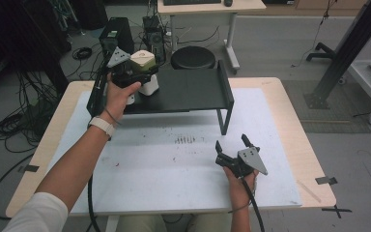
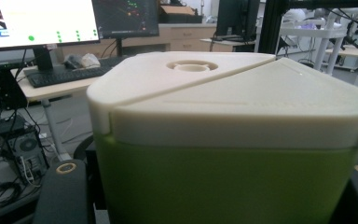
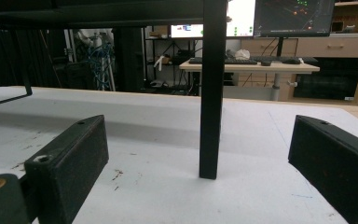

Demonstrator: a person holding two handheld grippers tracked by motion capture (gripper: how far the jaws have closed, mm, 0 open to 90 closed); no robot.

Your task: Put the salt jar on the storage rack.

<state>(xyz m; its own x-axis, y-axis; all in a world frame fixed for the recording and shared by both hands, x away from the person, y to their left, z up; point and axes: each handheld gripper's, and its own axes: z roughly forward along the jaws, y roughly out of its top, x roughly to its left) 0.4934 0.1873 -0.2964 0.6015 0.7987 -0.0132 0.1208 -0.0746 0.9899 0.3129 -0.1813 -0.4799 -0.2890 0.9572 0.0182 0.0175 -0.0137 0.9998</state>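
Note:
A box with a green body and a cream lid (image 1: 142, 60) hangs just above the left end of the black shelf (image 1: 193, 92), with my left gripper (image 1: 137, 72) shut on it. In the left gripper view the box (image 2: 223, 140) spans the gap between the black fingers (image 2: 63, 186). Right under it a white object (image 1: 149, 88) stands on the shelf. My right gripper (image 1: 232, 143) rests on the white mat (image 1: 174, 169) near the front right, open with nothing between its fingers (image 3: 72, 158). It faces the shelf's front right leg (image 3: 212, 93).
The shelf stands on thin legs at the back of the mat, with a raised lip at its right end (image 1: 226, 82). Wooden table edges border the mat. Beyond the table are a black stool (image 1: 193, 57), a computer tower (image 1: 116, 31), floor cables and a desk.

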